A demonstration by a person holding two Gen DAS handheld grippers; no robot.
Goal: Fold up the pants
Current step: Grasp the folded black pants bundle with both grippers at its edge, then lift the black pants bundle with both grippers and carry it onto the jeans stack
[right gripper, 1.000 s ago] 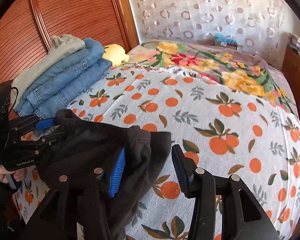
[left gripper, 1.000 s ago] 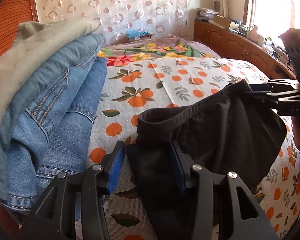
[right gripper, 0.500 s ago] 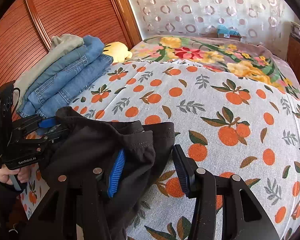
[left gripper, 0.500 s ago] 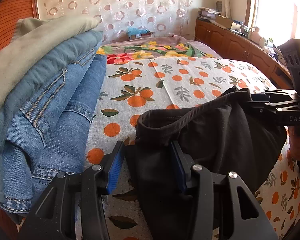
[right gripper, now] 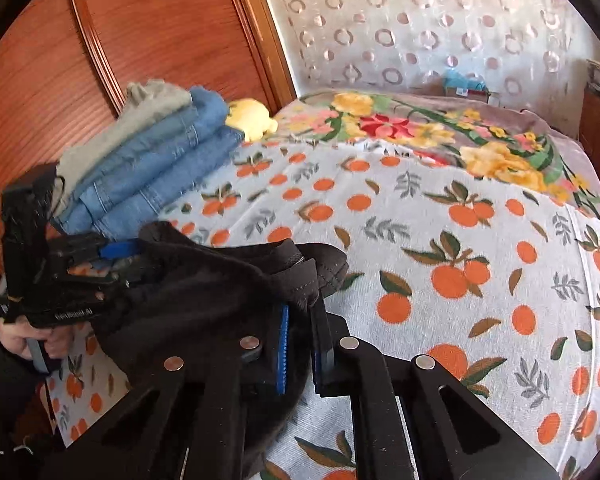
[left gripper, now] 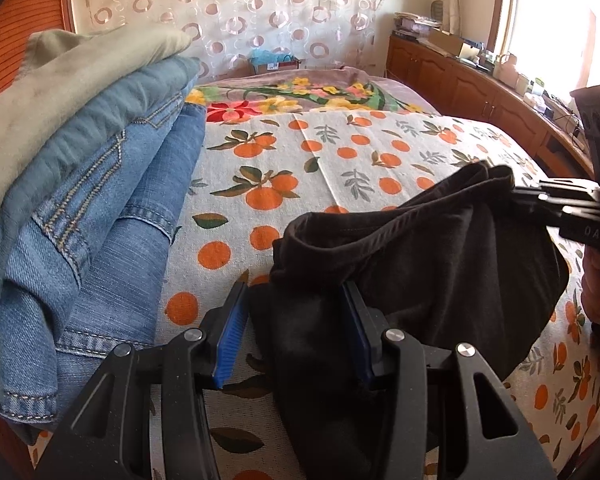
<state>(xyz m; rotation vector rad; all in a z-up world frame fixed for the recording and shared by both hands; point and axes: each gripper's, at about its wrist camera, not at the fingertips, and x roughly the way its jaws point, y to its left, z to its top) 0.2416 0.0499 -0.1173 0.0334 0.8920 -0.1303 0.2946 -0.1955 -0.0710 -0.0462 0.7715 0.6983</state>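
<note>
Black pants (left gripper: pixel 428 264) hang bunched between our grippers, with open orange-print bed (left gripper: pixel 340 160) toward twelve o'clock. Our right gripper (right gripper: pixel 300 344) has now closed on the waistband; the left gripper (left gripper: pixel 296 336) stays wide around fabric.

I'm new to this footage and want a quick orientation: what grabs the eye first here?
A crumpled pair of black pants sits at the near edge of the orange-printed bedsheet, with the right gripper closed on its waistband and the left gripper straddling its other end, fingers apart. To the left, a stack of folded blue jeans topped by a grey-green garment rests against the wooden headboard.
</note>
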